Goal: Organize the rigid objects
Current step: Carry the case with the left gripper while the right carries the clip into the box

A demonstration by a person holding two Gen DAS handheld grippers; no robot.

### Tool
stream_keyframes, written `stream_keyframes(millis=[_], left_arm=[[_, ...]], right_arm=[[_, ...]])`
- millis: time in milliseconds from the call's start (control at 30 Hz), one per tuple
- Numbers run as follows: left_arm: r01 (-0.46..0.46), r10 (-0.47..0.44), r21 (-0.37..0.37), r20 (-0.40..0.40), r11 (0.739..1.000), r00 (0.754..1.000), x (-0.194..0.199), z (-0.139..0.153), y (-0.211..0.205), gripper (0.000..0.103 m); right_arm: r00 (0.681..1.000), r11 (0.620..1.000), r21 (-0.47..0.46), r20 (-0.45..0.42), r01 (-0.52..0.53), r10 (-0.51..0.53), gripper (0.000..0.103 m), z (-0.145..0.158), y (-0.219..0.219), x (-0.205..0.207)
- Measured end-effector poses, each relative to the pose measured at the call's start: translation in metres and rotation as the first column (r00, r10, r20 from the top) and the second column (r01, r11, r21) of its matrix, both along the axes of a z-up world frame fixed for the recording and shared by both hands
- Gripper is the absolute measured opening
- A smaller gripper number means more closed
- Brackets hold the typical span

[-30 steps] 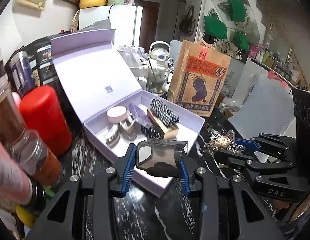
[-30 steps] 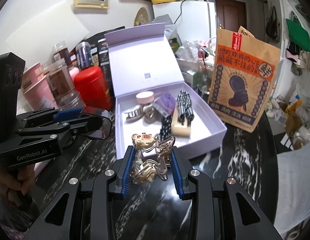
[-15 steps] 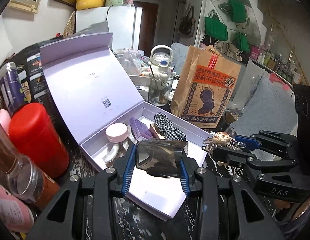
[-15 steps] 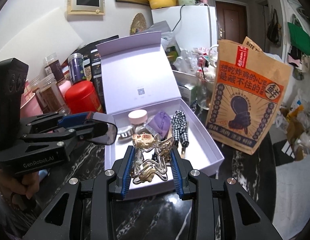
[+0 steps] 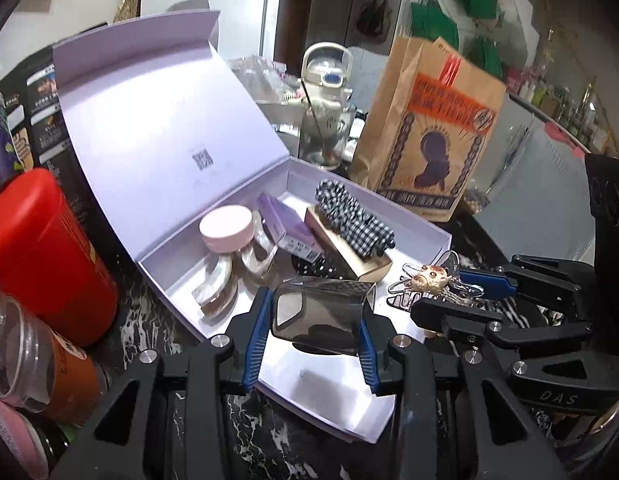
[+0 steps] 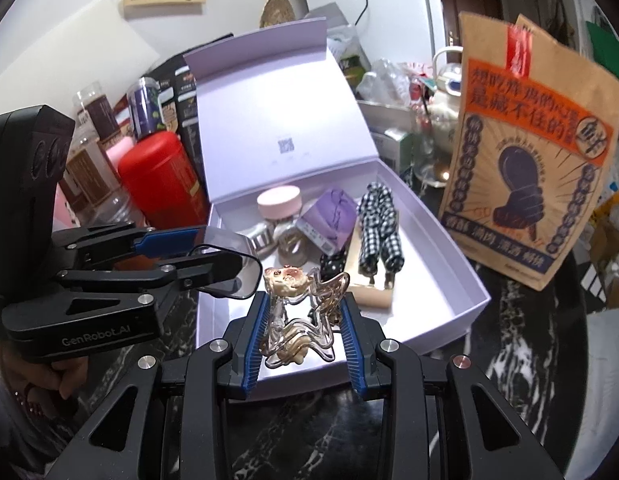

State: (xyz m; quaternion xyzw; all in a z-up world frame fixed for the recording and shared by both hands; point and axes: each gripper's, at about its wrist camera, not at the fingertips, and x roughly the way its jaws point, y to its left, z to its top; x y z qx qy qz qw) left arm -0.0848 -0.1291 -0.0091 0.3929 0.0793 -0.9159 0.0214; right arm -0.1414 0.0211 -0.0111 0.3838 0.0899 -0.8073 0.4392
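An open lilac gift box lies on the black marble table with its lid propped up behind. Inside are a pink jar, pearly hair clips, a purple pack and a checkered bow on a tan card. My left gripper is shut on a smoky translucent hair clip, held over the box's near end. My right gripper is shut on a clear wavy claw clip with a beige figure, held over the box's front edge.
A red canister and several jars crowd the left side. A brown paper bag stands at the right behind the box. A glass and kettle sit at the back.
Both grippers have moved forward and higher over the box with their clips held. The box now looks nearer and its inside shows more fully.
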Motion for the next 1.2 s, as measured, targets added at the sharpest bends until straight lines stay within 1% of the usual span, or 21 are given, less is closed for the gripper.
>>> stream_keyframes(millis=[133,367,433,600,767,933,1033,1200], left_arm=[[0.014,-0.013,-0.012,0.047,1.000,0.999,-0.008,-0.012,0.000,0.039],[0.034,-0.033,-0.018,0.093,0.999,0.995,-0.019,-0.027,0.001,0.039],[0.037,-0.035,-0.015,0.110,0.999,0.993,-0.021,-0.031,0.001,0.039],[0.048,-0.049,0.009,0.145,0.999,0.988,-0.024,-0.040,0.003,0.039],[0.051,-0.050,-0.006,0.164,0.999,0.985,-0.028,-0.046,0.006,0.039],[0.048,-0.047,-0.003,0.173,0.999,0.984,-0.032,-0.048,0.005,0.039],[0.054,-0.052,-0.007,0.187,0.999,0.981,-0.034,-0.049,0.006,0.039],[0.055,-0.058,0.018,0.209,0.998,0.976,-0.039,-0.053,0.004,0.039]], right_arm=[[1.000,1.000,0.007,0.016,-0.006,0.006,0.034,-0.007,-0.003,-0.003],[0.999,0.999,0.021,0.037,-0.030,0.029,0.034,-0.019,-0.008,-0.006],[0.998,0.999,0.021,0.058,-0.036,0.035,0.034,-0.023,-0.009,-0.009],[0.998,0.997,0.067,0.053,-0.027,0.023,0.034,-0.033,-0.012,-0.015],[0.998,0.995,0.093,0.058,-0.027,0.021,0.034,-0.039,-0.014,-0.020],[0.998,0.992,0.122,0.054,-0.034,0.028,0.034,-0.041,-0.019,-0.022],[0.997,0.991,0.132,0.067,-0.038,0.030,0.035,-0.042,-0.021,-0.025],[0.994,0.985,0.165,0.104,-0.044,0.027,0.035,-0.045,-0.025,-0.034]])
